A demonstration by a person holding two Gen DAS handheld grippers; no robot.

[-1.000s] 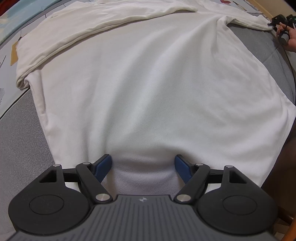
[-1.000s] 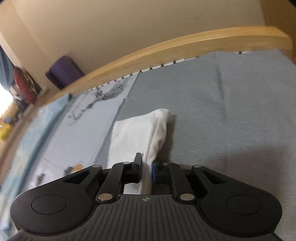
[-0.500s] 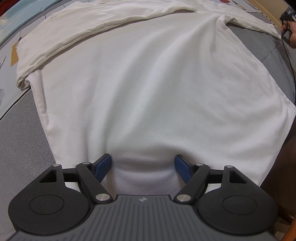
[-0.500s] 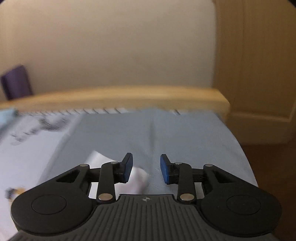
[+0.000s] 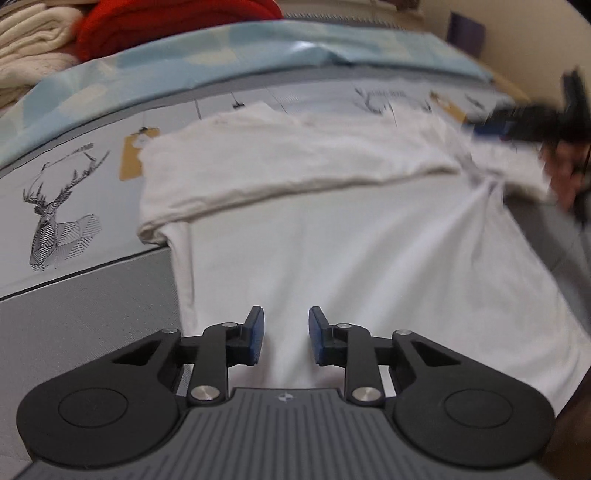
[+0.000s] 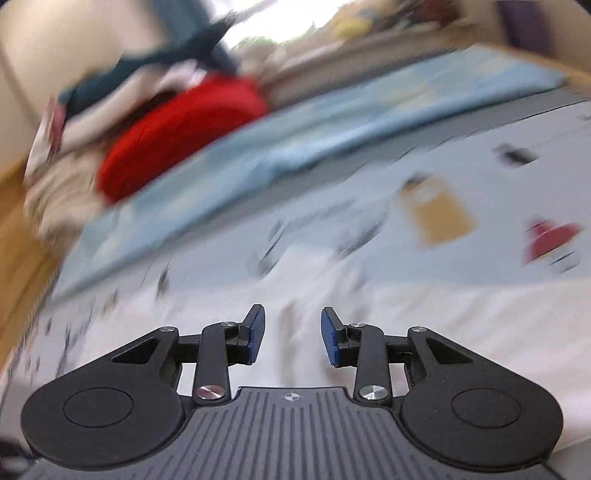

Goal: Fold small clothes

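The left gripper has its 2 blue pads closing, a ridge of the white shirt rising between them, though the pads do not yet press it. The shirt lies spread on the grey bedsheet, 1 sleeve folded across its far end. The right gripper stands partly open with nothing between its pads, over the shirt's far edge; this view is blurred. Beyond the shirt lie a light blue blanket and a red cloth. A deer print sits left of the shirt.
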